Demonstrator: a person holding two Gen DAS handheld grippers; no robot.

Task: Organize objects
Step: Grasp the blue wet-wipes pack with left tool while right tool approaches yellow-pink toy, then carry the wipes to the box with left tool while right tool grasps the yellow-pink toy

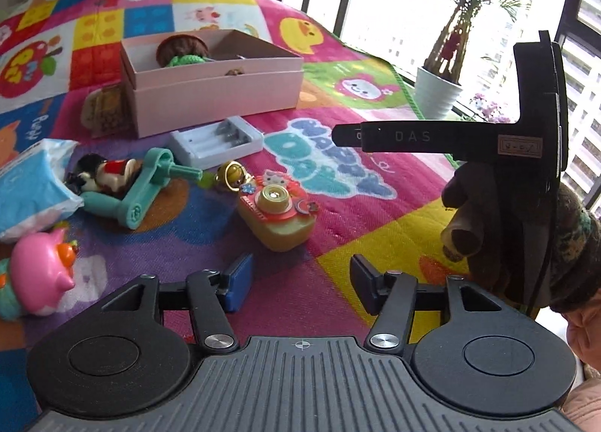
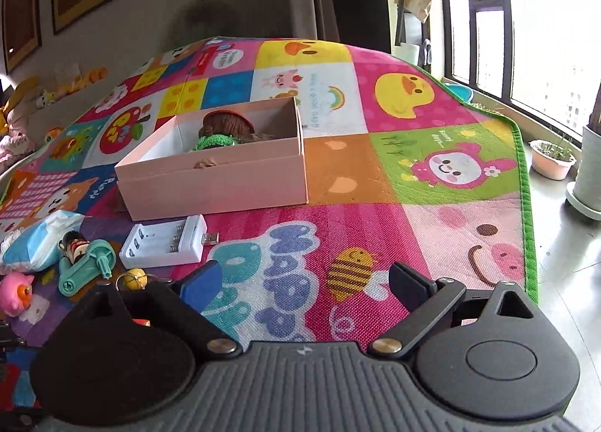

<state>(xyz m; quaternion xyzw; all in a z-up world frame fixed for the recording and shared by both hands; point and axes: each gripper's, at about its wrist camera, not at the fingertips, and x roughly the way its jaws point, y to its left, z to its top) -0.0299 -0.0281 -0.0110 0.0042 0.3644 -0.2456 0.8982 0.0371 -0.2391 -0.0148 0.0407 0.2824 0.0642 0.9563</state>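
Observation:
My left gripper [image 1: 302,283] is open over the colourful play mat [image 1: 357,206], nothing between its jaws. Just ahead of it lies a yellow toy camera [image 1: 278,214]. Further off are a teal toy [image 1: 142,184], a small figurine [image 1: 101,172], a yellow bell charm [image 1: 233,172] and a white battery charger [image 1: 218,139]. The pink box [image 1: 214,94] behind them holds a brown-haired doll [image 1: 182,50]. My right gripper [image 2: 304,283] stands wide open and empty over the mat's lettering, with the box [image 2: 214,184] and charger [image 2: 165,242] ahead to its left.
A blue tissue pack [image 1: 30,188] and a pink pig toy [image 1: 45,274] lie at the left. A brown item [image 1: 101,112] leans by the box. The gloved hand [image 1: 526,229] holding the right gripper fills the right side. Potted plants [image 2: 552,159] stand past the mat's green edge.

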